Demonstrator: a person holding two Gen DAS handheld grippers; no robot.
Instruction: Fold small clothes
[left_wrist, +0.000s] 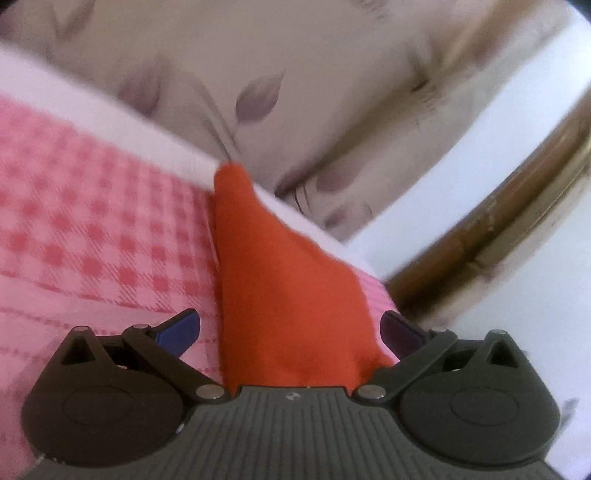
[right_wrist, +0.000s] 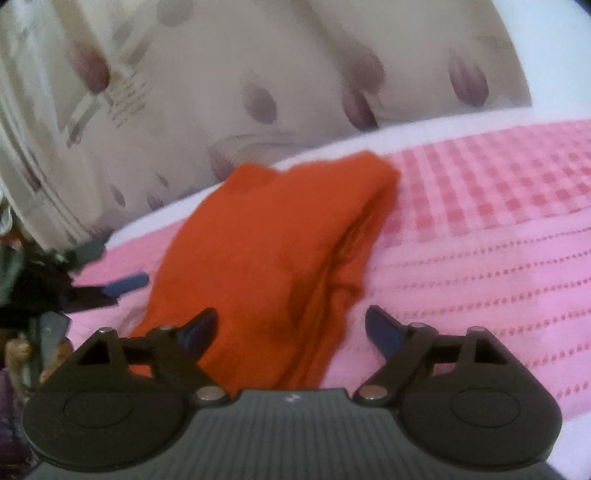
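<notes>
The orange cloth (right_wrist: 266, 258) lies bunched and partly folded on the pink bed cover (right_wrist: 480, 266), close to the flowered pillow (right_wrist: 258, 74). It looks soft, light and floppy, so it would sag if picked up in the middle; a corner or edge looks best. The left gripper (left_wrist: 291, 330) and right gripper (right_wrist: 290, 328) both have jaws wide apart, holding nothing.

The orange garment (right_wrist: 273, 254) lies folded on my pink checked cloth (right_wrist: 480, 229). Right of the garment, the cloth is bare and passable. Behind it, the leaf-print curtain (right_wrist: 229, 74) blocks travel. Left of it, dark clutter (right_wrist: 33, 280) crowds the edge.
</notes>
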